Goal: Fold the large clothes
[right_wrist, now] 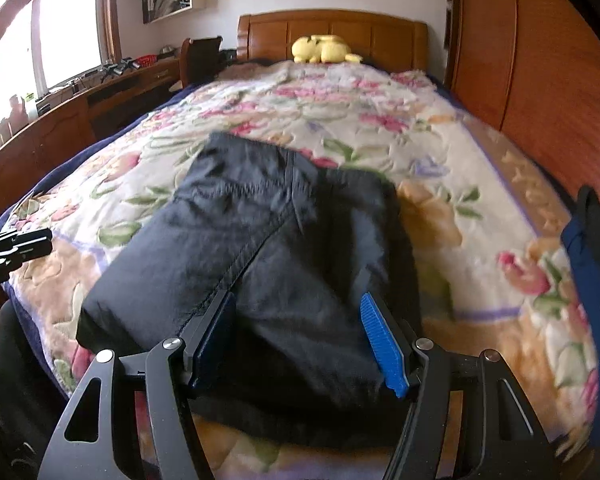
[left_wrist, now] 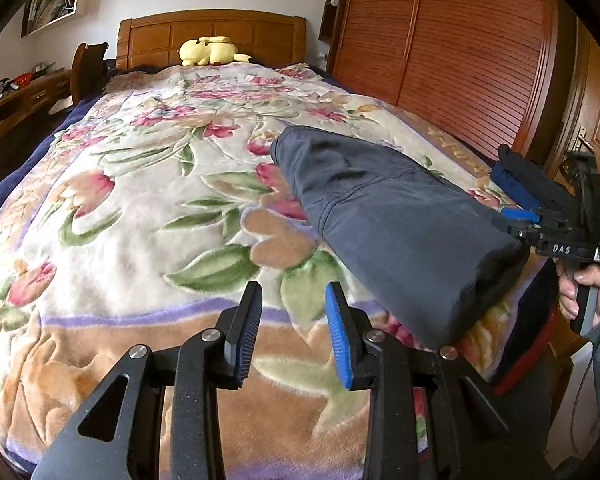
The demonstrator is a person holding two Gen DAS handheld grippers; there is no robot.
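A dark navy garment [left_wrist: 380,216], folded into a thick bundle, lies on the floral blanket [left_wrist: 160,184] near the bed's foot, right of centre. My left gripper [left_wrist: 294,320] hovers open over bare blanket, just left of the bundle, with nothing between its blue pads [left_wrist: 340,340]. In the right wrist view the same garment [right_wrist: 280,240] fills the middle. My right gripper [right_wrist: 300,332] stands wide open above its near end, one finger on either side of the fabric, and the pads [right_wrist: 384,344] do not visibly press it. A hand [left_wrist: 588,292] holds the right gripper [left_wrist: 520,220] at the bundle's right end.
A yellow plush toy [left_wrist: 210,51] lies by the wooden headboard [left_wrist: 212,32]. Wooden wardrobe doors [left_wrist: 460,48] run along the bed's right side, and a desk [right_wrist: 100,96] with clutter runs along the left. Blue and black cloth [right_wrist: 592,272] sits at the bed's right edge.
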